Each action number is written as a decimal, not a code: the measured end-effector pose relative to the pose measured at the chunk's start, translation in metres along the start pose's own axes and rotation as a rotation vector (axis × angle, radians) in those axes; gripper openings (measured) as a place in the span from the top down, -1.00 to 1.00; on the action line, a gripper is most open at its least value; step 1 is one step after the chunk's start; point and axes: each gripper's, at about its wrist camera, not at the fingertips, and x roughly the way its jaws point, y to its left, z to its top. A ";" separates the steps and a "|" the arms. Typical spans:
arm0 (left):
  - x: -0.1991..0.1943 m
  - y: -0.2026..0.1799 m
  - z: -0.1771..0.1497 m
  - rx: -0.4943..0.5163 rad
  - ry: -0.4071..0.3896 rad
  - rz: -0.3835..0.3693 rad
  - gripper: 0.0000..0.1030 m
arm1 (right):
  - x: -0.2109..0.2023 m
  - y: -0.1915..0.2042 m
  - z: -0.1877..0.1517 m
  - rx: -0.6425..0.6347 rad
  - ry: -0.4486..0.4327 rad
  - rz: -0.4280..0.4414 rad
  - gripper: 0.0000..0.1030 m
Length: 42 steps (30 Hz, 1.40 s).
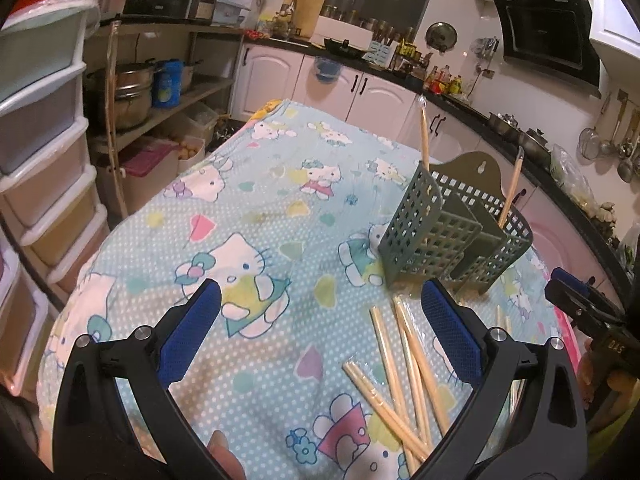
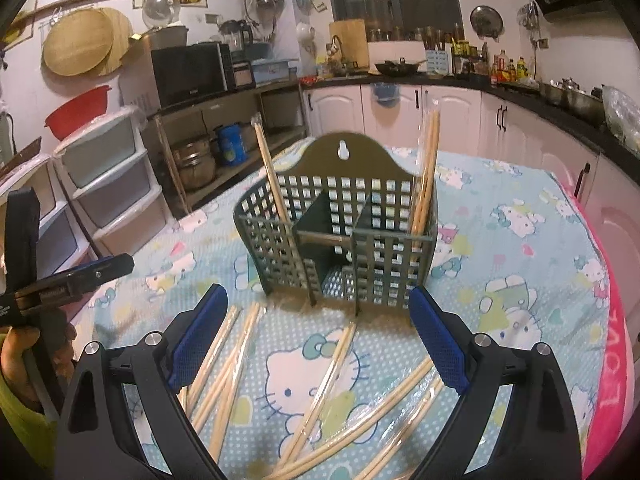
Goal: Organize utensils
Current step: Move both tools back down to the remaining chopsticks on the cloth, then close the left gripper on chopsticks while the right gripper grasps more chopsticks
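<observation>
Across the cartoon-print desk (image 2: 500, 208) loose chopsticks (image 2: 320, 384) remain — few stand in our holder (image 2: 340, 240), with left claw (image 1: 320, 332) and right claw (image 2: 320, 332) both wide, empty.

The loose chopsticks (image 2: 320, 384) run off the bottom edge of the right wrist view, their near ends hidden behind the gripper frame. The holder's (image 2: 340, 232) latticed walls hide the lower ends of the upright chopsticks (image 2: 272, 176). Countertop bottles (image 2: 506, 70) are too small to identify.
</observation>
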 end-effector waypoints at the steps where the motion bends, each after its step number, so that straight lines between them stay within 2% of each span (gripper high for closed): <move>1: 0.001 0.000 0.000 0.002 0.006 -0.003 -0.78 | 0.002 -0.001 -0.003 0.002 0.010 -0.003 -0.73; 9: 0.018 -0.005 -0.012 0.025 0.077 -0.050 -0.72 | 0.013 -0.007 -0.018 -0.006 0.073 -0.013 -0.73; 15: 0.043 -0.011 -0.027 0.021 0.184 -0.107 -0.24 | 0.028 -0.015 -0.029 0.009 0.131 -0.017 -0.50; 17: 0.049 -0.012 -0.032 0.011 0.219 -0.120 -0.10 | 0.036 -0.019 -0.032 0.021 0.159 -0.011 -0.35; 19: 0.053 -0.011 -0.039 -0.007 0.248 -0.138 0.13 | 0.044 -0.021 -0.035 0.028 0.188 -0.007 -0.24; 22: 0.056 -0.010 -0.051 -0.034 0.295 -0.165 0.30 | 0.055 -0.020 -0.037 0.032 0.221 -0.002 -0.11; 26: 0.052 -0.010 -0.058 -0.054 0.305 -0.167 0.30 | 0.072 -0.018 -0.037 0.022 0.258 -0.014 0.01; 31: 0.050 -0.006 -0.058 -0.095 0.330 -0.152 0.31 | 0.093 -0.015 -0.037 0.014 0.304 -0.041 0.06; 38: 0.066 -0.016 -0.051 -0.079 0.343 -0.130 0.31 | 0.110 -0.013 -0.036 0.014 0.321 -0.073 0.18; 39: 0.069 -0.017 -0.049 -0.079 0.340 -0.123 0.34 | 0.111 -0.014 -0.035 0.018 0.320 -0.075 0.19; 42: 0.077 -0.020 -0.046 -0.065 0.325 -0.087 0.66 | 0.114 -0.015 -0.034 0.022 0.307 -0.105 0.42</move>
